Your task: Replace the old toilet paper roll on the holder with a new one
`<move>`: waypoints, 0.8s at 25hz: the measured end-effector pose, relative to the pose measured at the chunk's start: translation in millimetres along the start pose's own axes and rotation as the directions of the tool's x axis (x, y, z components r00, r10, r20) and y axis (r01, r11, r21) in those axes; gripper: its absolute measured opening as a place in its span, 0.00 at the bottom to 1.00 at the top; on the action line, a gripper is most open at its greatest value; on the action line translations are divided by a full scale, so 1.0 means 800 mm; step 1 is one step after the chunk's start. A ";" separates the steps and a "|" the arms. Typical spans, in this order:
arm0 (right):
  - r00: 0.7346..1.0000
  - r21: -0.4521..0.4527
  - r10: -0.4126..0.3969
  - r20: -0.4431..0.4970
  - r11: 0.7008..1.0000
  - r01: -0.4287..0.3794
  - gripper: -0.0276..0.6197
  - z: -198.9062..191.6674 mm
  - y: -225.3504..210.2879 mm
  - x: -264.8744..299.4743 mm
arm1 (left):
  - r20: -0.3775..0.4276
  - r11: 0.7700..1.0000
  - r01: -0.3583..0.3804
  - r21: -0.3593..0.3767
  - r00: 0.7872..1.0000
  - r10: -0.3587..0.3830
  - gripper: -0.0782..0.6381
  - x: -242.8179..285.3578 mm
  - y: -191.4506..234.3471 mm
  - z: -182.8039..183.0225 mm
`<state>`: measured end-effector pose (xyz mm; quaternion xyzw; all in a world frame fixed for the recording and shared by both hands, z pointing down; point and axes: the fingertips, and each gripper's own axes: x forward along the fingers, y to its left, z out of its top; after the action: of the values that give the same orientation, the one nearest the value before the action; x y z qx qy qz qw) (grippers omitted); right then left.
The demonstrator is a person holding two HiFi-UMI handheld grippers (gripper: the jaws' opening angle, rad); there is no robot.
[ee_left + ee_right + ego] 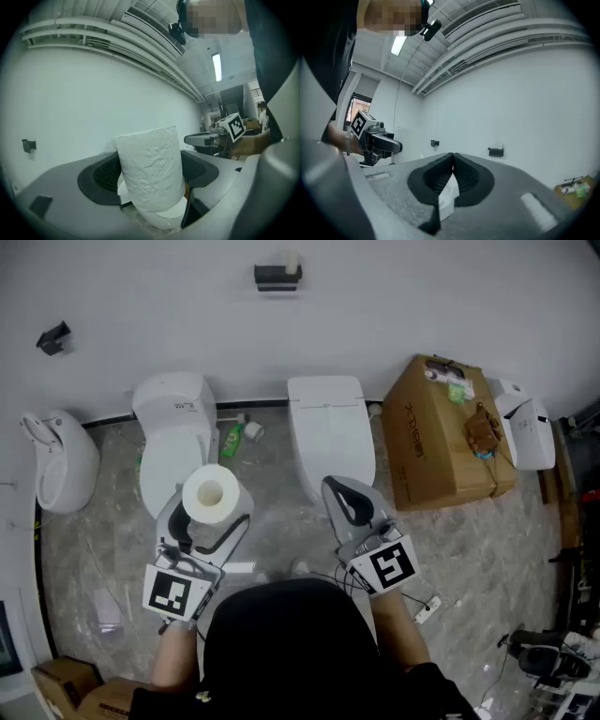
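A full white toilet paper roll stands upright between the jaws of my left gripper, which is shut on it above the floor. In the left gripper view the roll fills the gap between the dark pads. My right gripper is held beside it at the right, shut with nothing in it; its pads meet at the tip. The black paper holder hangs on the far wall with a small pale roll end on it. The holder also shows ahead of the right gripper.
Two white toilets stand against the wall below the holder, a green bottle between them. A cardboard box is at the right, a white fixture at the left. Another small black bracket sits on the wall.
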<state>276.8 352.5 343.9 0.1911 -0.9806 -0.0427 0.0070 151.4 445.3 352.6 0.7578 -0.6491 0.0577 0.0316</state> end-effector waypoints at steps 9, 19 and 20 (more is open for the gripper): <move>1.000 0.025 0.021 0.012 0.999 -0.021 0.04 -0.009 -0.059 -0.009 | -0.001 0.998 -0.049 0.025 0.999 0.049 0.68 0.047 -0.017 0.005; 1.000 0.075 0.007 0.005 0.997 -0.007 0.04 -0.038 -0.134 -0.041 | 0.003 0.997 -0.042 0.059 0.999 0.042 0.68 0.108 -0.057 0.008; 1.000 0.076 0.005 0.005 0.997 -0.006 0.04 -0.041 -0.138 -0.040 | -0.006 0.998 -0.044 0.043 0.999 0.044 0.68 0.114 -0.058 0.007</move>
<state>349.0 260.0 367.0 0.1884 -0.9821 -0.0059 -0.0026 211.5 362.6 360.2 0.7436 -0.6642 0.0750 0.0163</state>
